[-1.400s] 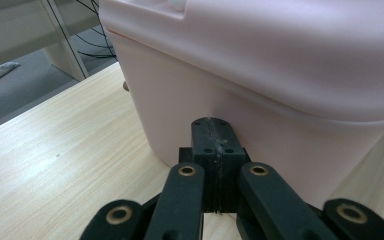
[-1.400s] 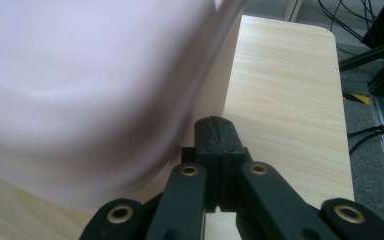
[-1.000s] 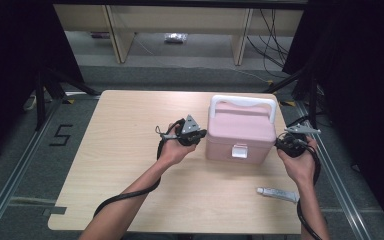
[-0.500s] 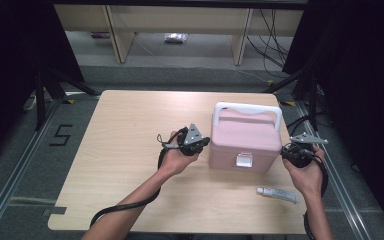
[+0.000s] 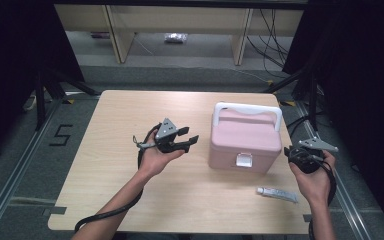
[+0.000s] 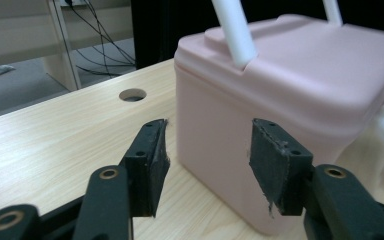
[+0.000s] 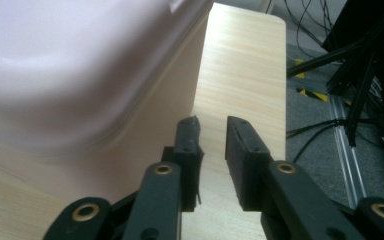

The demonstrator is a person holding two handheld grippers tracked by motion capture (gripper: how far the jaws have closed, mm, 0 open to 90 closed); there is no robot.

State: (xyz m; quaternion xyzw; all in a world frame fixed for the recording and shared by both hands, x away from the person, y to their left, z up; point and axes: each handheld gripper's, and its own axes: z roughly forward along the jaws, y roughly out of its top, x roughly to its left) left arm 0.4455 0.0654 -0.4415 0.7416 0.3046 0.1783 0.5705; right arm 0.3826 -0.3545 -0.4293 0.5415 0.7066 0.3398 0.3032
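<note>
I'm holding my left gripper (image 6: pixel 207 165) with jaws that have just been opening wide, nothing between them, the pink box (image 6: pixel 300 100) just ahead. My right gripper's (image 7: pixel 212 150) jaws have been parting to a narrow, empty gap, the box beside them.

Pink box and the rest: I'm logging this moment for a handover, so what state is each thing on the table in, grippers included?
Pink box: upright on the table, lid shut, front latch down, white handle raised.
Small tube: lying flat on the table in front of the box, apart from it.
Left gripper: jaws just opened, nothing between them, off the box's left side.
Right gripper: jaws just opened partway, nothing between them, beside the box's right side.
</note>
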